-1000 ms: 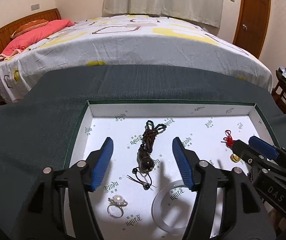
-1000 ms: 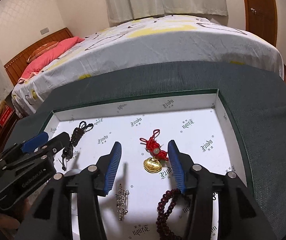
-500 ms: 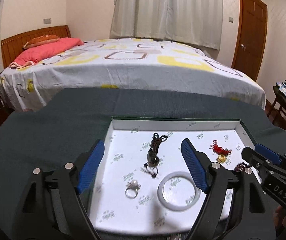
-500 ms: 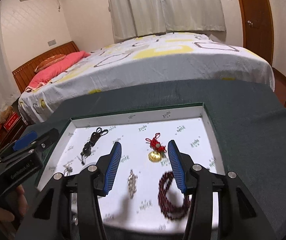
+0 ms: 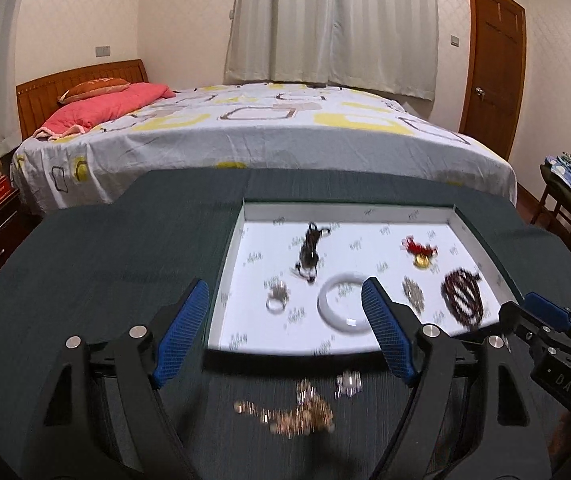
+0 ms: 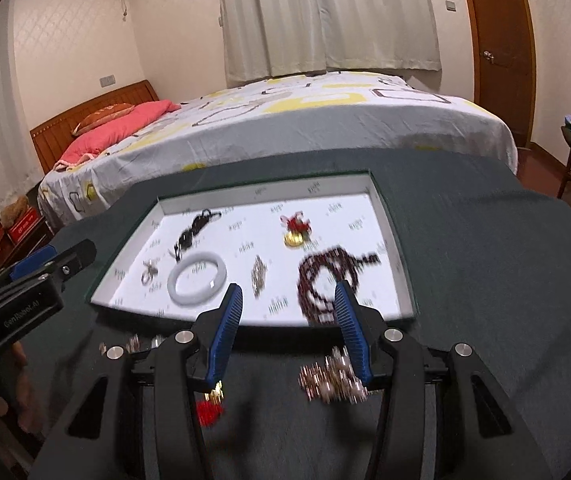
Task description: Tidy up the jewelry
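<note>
Both tongs, left (image 5: 285, 332) and right (image 6: 287, 330), open, empty, above dark bench (image 5: 105, 272). Loose gold chain (image 5: 297, 412) near edge; tray (image 5: 365, 213) beyond holds bangle (image 5: 343, 308), beads (image 5: 463, 296), ring (image 5: 277, 298). Bed (image 5: 245, 132), curtains (image 5: 333, 20), door (image 5: 493, 60) behind.

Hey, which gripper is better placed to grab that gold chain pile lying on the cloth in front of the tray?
Left. In its own view the gold chain pile lies centred between the left gripper fingers. The right gripper has it off by its right finger. Both are empty and open.
</note>
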Tool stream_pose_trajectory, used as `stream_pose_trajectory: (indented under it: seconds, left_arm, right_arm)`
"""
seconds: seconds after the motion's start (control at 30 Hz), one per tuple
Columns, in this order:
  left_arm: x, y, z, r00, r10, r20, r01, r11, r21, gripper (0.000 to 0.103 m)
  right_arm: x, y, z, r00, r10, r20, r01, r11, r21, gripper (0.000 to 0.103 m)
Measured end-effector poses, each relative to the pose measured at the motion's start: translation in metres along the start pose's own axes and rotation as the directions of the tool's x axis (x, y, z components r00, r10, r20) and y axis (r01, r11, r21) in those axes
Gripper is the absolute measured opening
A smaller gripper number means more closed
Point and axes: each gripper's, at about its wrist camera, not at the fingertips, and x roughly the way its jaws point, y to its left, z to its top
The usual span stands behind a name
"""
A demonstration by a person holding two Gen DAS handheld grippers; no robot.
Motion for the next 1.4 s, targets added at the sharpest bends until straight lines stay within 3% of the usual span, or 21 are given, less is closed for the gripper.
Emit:
stream_pose_trajectory:
  seconds: [0.4,0.87,1.0,1.13,1.2,1.4]
  left_arm:
    - [-0.004,-0.002,-0.059,0.993,0.008,-0.121,-0.007,1.0,0.013,0.077]
    - [0.03,0.0,-0.07,0.968,0.003,-0.25,-0.005,1.0,-0.007,0.074]
    - [0.037,0.0,-0.071,0.959,-0.01,-0.282,0.007,1.0,-0.011,0.062]
    - [0.036,0.0,-0.071,0.961,-0.018,-0.276,0.018,1.0,-0.003,0.05]
    - [0.034,-0.003,-0.071,0.962,-0.035,-0.271,0.041,0.999,0.018,0.023]
    - [0.03,0.0,-0.07,0.966,-0.057,-0.251,0.062,0.998,0.012,0.011]
  right_arm:
    - [-0.022,-0.012,-0.044,0.999,-0.013,-0.052,0.013,1.0,0.006,0.048]
    - [-0.02,-0.013,-0.052,0.998,0.009,-0.066,-0.008,1.0,0.018,0.048]
    - [-0.02,-0.014,-0.052,0.998,0.009,-0.066,-0.008,1.0,0.019,0.048]
    - [-0.02,-0.014,-0.052,0.998,0.008,-0.068,-0.007,1.0,0.017,0.048]
    - [-0.018,-0.014,-0.053,0.997,0.009,-0.072,-0.008,1.0,0.017,0.048]
    - [-0.017,-0.01,-0.053,0.997,0.009,-0.078,-0.008,1.0,0.005,0.048]
